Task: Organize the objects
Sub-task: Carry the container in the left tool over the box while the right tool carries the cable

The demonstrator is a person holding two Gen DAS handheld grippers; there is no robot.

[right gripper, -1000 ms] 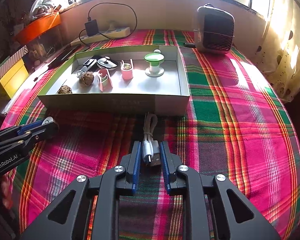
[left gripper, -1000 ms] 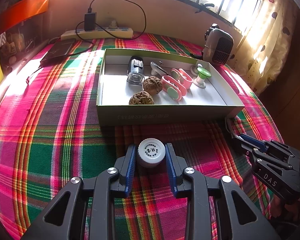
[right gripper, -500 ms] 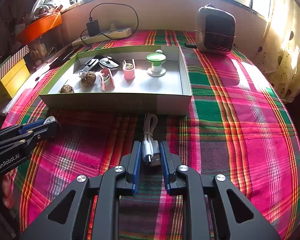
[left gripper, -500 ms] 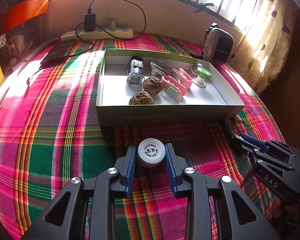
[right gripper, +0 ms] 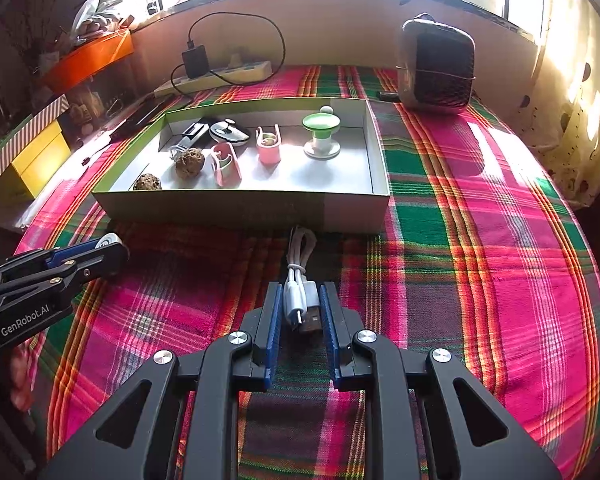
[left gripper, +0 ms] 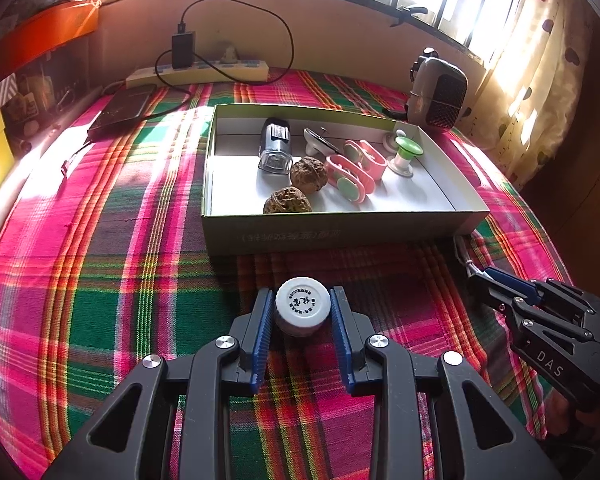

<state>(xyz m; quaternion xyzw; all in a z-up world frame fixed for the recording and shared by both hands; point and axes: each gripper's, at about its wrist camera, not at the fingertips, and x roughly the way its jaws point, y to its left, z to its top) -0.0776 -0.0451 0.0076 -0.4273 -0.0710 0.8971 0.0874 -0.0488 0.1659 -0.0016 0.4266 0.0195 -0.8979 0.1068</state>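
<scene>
On the plaid cloth in front of an open green-and-white box [left gripper: 340, 232] stands a small white bottle [left gripper: 302, 305] with a printed cap. My left gripper [left gripper: 302, 294] is shut on it, one blue pad against each side. In the right wrist view my right gripper [right gripper: 300, 288] is shut on a bundled white USB cable [right gripper: 296, 296], whose loop reaches toward the box [right gripper: 240, 210]. Each gripper also shows at the edge of the other's view: the right gripper [left gripper: 480, 276] and the left gripper [right gripper: 112, 248]. The box holds two walnuts [left gripper: 308, 174], pink clips [left gripper: 350, 178] and a green-topped spool [left gripper: 404, 156].
A small heater [right gripper: 436, 68] stands behind the box at the right. A power strip [left gripper: 198, 72] with a charger lies along the back wall, and a black flat device [left gripper: 122, 110] at the back left. Yellow and orange boxes [right gripper: 40, 156] sit off the table's left edge.
</scene>
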